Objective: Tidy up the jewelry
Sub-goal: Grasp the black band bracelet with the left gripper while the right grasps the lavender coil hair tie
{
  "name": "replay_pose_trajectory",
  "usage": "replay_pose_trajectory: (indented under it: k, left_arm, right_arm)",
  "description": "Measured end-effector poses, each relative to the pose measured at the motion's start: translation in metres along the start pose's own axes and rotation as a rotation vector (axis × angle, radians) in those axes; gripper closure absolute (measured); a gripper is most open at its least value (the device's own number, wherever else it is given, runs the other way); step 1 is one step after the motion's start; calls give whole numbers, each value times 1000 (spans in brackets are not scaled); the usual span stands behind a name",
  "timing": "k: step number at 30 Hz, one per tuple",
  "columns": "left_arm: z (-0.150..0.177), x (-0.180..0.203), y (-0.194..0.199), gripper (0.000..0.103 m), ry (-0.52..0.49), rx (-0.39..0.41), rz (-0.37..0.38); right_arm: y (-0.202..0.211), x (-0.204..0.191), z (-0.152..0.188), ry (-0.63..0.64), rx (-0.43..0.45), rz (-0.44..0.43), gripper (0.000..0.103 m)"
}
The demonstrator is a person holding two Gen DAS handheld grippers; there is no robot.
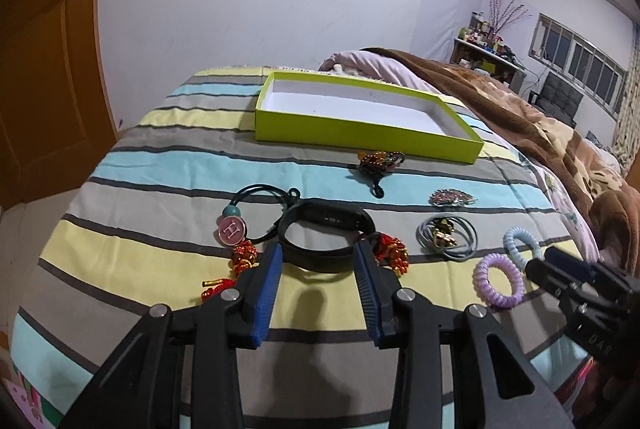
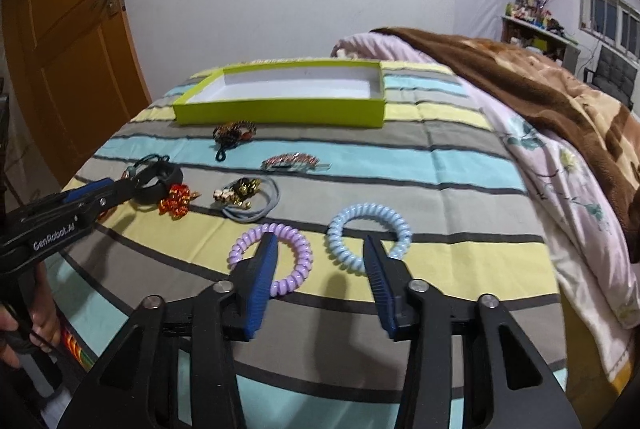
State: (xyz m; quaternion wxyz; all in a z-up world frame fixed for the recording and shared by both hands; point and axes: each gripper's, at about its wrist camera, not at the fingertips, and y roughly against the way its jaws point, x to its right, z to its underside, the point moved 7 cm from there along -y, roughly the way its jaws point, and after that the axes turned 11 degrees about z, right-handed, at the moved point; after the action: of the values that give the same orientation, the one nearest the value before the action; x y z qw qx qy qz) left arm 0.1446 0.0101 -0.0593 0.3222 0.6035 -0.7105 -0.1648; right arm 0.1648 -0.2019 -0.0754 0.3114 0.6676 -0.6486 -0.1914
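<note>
My left gripper [image 1: 318, 249] is open, its jaws on either side of a black wristband [image 1: 326, 235] lying on the striped bedspread. A red-gold knot charm [image 1: 394, 253] and an "H" pendant on a cord [image 1: 231, 229] lie beside it. My right gripper [image 2: 320, 243] is open above the gap between a purple spiral hair tie [image 2: 276, 257] and a blue spiral hair tie [image 2: 368, 237]. An empty lime-green box [image 1: 360, 127] sits further back, also in the right wrist view [image 2: 280, 111]. Grey hair ties with gold charms [image 2: 250, 199], a sparkly clip [image 2: 290, 161] and a beaded bracelet [image 2: 234, 133] lie between.
The striped bedspread [image 2: 400, 165] drops off at the near and left edges. A brown blanket [image 2: 540, 89] and pink floral quilt [image 2: 560, 181] are heaped on the right. An orange door [image 2: 68, 49] stands at the left. A shelf of small items [image 1: 486, 45] stands far right.
</note>
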Motion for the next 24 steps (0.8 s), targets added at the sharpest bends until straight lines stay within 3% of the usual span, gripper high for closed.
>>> replay_pose_trajectory:
  k: [4, 12, 14, 16, 19, 24]
  left_arm:
    - [-4, -4, -7, 64, 31, -8, 3]
    - [-8, -9, -17, 66, 93, -44, -5]
    - [-9, -8, -19, 69, 96, -50, -15]
    - [-11, -7, -21, 79, 89, -52, -32]
    - [-12, -10, -28, 81, 76, -76, -68]
    - [-13, -19, -42, 81, 98, -153, -51]
  right_arm:
    - [-13, -7, 5, 3, -53, -26, 79]
    - [-24, -12, 5, -2, -109, -28, 83]
    - [-25, -14, 4, 8, -112, -24, 90]
    - [-25, -16, 4, 24, -110, -17, 92]
    - [-25, -18, 4, 35, -110, -16, 93]
    - [-25, -17, 4, 32, -121, -26, 93]
